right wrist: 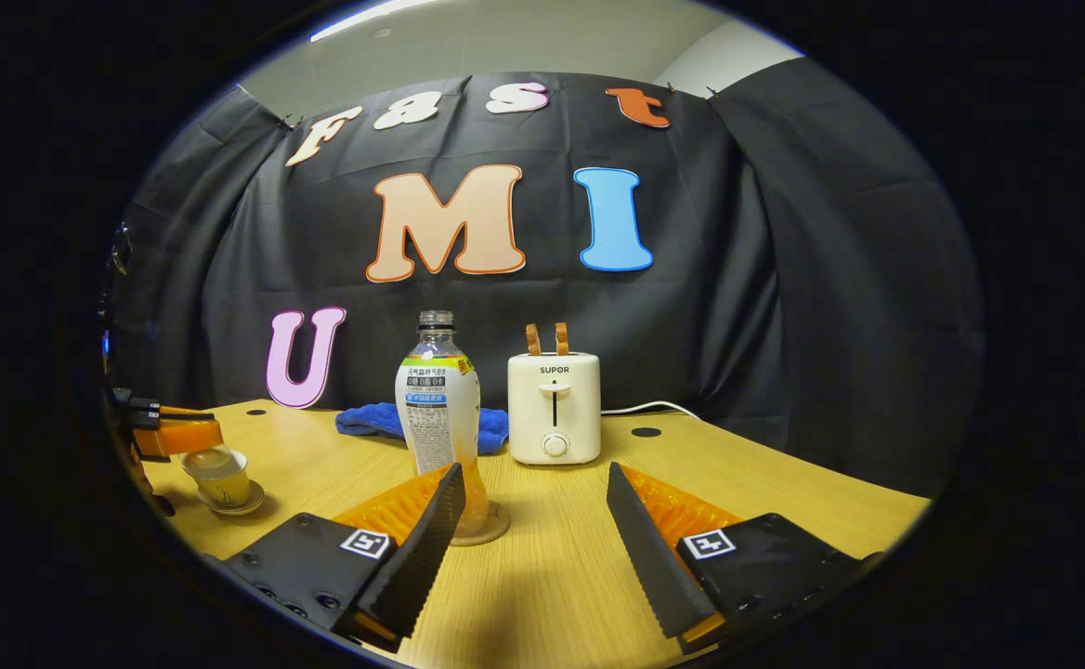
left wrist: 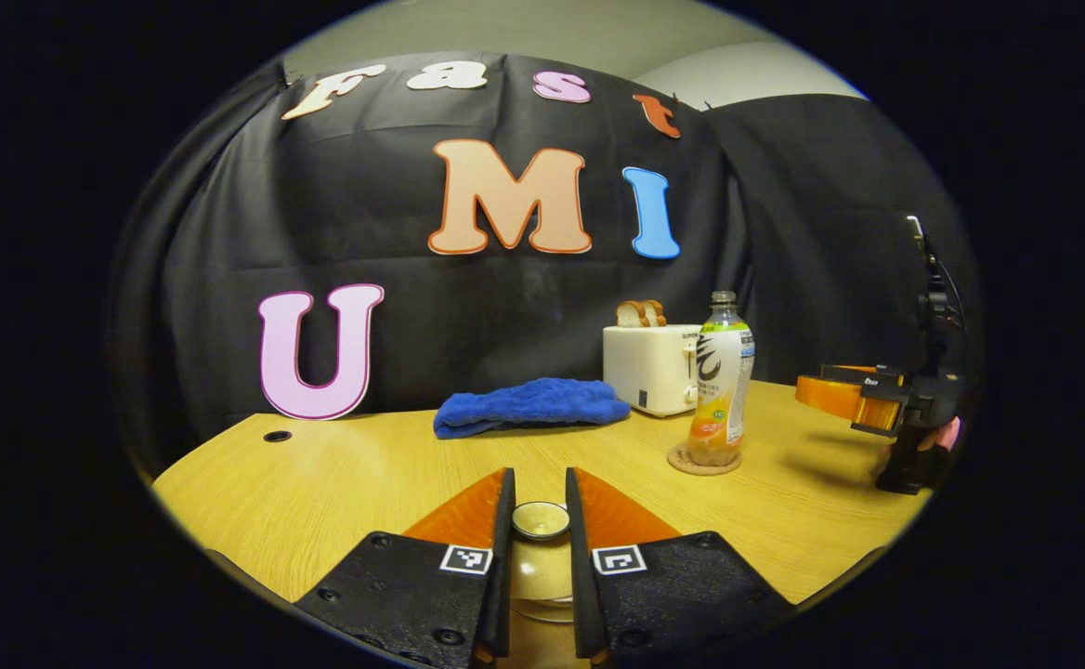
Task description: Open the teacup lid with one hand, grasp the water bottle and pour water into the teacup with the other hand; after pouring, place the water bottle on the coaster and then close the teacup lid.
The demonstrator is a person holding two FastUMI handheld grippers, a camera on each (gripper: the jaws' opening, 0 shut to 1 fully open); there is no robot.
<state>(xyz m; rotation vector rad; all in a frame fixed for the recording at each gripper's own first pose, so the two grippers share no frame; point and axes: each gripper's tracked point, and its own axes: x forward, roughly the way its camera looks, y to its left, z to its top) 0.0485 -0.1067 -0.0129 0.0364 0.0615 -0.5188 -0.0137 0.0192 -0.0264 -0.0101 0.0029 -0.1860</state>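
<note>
left gripper view: left gripper pinching the teacup lid knob between nearly closed fingers, likely reseating it; right gripper wide open, empty, water bottle beyond its left finger on coaster.

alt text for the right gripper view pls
The open right claw points at a clear plastic water bottle standing upright on a round coaster on the wooden table. Behind are a white toaster and blue towel.
</note>
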